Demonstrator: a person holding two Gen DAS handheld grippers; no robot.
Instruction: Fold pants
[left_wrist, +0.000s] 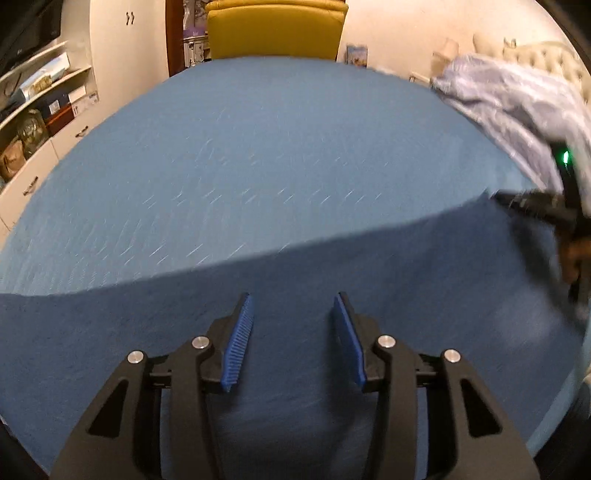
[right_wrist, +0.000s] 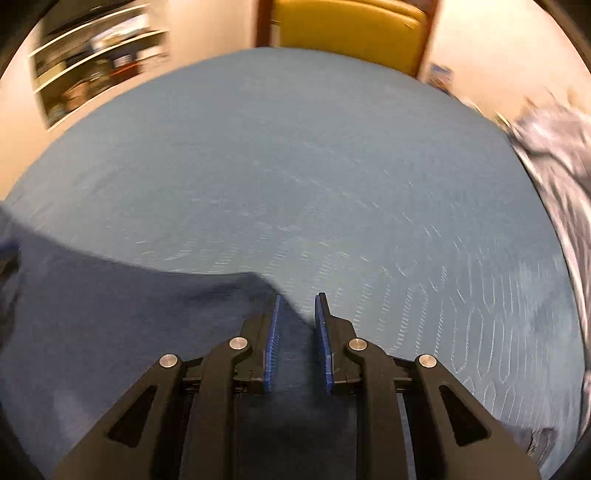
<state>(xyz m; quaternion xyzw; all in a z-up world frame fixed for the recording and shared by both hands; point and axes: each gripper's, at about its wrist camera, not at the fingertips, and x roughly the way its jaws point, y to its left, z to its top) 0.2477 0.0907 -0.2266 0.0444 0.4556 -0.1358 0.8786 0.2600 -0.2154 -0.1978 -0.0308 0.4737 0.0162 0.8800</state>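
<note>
No writing can be read in either view. You have one pair of dark blue pants (left_wrist: 332, 288) spread flat on the lighter blue table (left_wrist: 258, 147), covering its near part. Your left gripper (left_wrist: 293, 339) hovers over them with jaws released and nothing between. Your right gripper (right_wrist: 298, 341) is at the pants' upper edge, jaws parted, gripping nothing. One crumpled pale garment (left_wrist: 517, 107) lies at the table's right side, and one yellow chair (left_wrist: 275, 29) stands beyond the far edge.

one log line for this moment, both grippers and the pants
left hand-held gripper: open over pants | right hand-held gripper: open at pants corner | pants: flat on blue table | pile: far right
</note>
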